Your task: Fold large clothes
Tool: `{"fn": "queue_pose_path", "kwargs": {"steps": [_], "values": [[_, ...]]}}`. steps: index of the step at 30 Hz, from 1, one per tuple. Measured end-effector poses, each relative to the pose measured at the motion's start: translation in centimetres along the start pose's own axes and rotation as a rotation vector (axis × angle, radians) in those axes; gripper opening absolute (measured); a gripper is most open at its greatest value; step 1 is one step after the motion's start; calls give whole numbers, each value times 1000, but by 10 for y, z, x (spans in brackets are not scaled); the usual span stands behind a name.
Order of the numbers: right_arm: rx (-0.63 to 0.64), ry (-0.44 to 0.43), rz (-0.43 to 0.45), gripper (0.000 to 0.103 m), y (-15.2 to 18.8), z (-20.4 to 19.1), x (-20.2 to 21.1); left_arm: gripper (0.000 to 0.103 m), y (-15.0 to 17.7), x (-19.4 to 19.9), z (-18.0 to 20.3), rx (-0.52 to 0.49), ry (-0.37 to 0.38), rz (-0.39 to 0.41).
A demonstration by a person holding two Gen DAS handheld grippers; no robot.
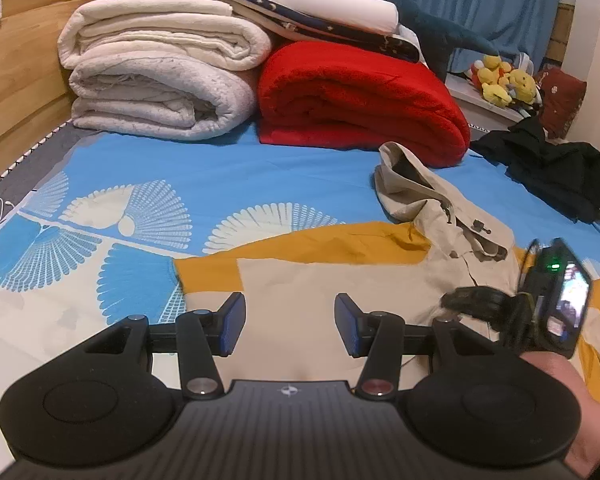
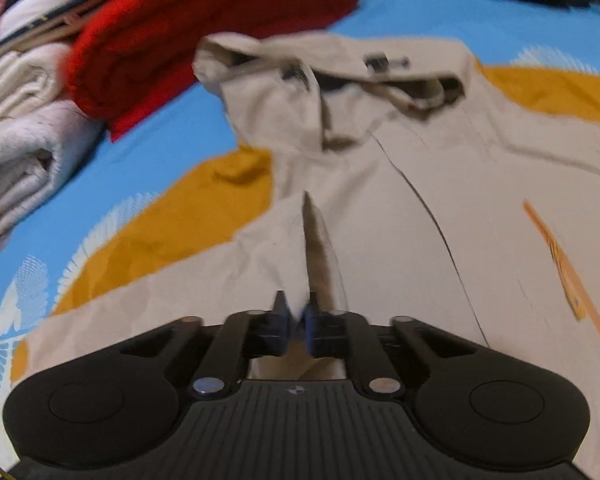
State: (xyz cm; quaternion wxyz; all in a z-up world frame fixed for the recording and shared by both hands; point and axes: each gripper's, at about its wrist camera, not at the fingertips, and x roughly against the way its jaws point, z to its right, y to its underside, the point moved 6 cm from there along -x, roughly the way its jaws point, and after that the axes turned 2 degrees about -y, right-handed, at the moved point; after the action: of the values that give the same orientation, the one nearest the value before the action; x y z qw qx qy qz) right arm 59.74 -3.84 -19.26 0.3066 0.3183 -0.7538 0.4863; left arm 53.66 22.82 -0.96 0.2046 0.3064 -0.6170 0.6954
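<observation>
Right wrist: my right tongs (image 2: 296,326) clamp a jacket (image 2: 380,208) ridge at 12 | left tongs (image 1: 290,326) apart, empty | risk: thin pinch slips under pull

Straight ahead of the open jaws in the left wrist view, a thick folded red fleece blanket (image 1: 360,108) lies at the far end of the blue bedsheet printed with white fan shapes (image 1: 220,172). Touching it to the left is a stack of folded cream and white quilts (image 1: 160,76). Far right of the jaws sit yellow plush toys (image 1: 504,80), beyond a crumpled black garment (image 1: 556,168).
</observation>
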Motion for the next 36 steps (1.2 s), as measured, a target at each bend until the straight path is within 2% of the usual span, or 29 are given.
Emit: {"fn": "queue_pose_path", "kwargs": {"steps": [9,14,17,21,25,28,32,36], "values": [[133,-42,268,5,-41,0,65,54,0,2,1,-3,3,2],[127,7,387,5,-57,31,100,54,1,0,3,-6,2,-1],[86,90,385,5,-55,66,102,54,1,0,5,-8,3,-2],[-6,178,269,5,-40,116,81,54,0,-1,0,13,5,-4],[-93,203,186,5,-26,155,68,54,-5,-3,-18,64,-13,-4],[-93,205,217,5,-28,172,75,54,-5,-6,-27,91,-36,-15],[-76,204,301,5,-44,187,94,54,-4,-6,-19,56,-30,-15],[-112,283,354,5,-60,218,105,55,-2,-8,-17,56,-34,-18]]}}
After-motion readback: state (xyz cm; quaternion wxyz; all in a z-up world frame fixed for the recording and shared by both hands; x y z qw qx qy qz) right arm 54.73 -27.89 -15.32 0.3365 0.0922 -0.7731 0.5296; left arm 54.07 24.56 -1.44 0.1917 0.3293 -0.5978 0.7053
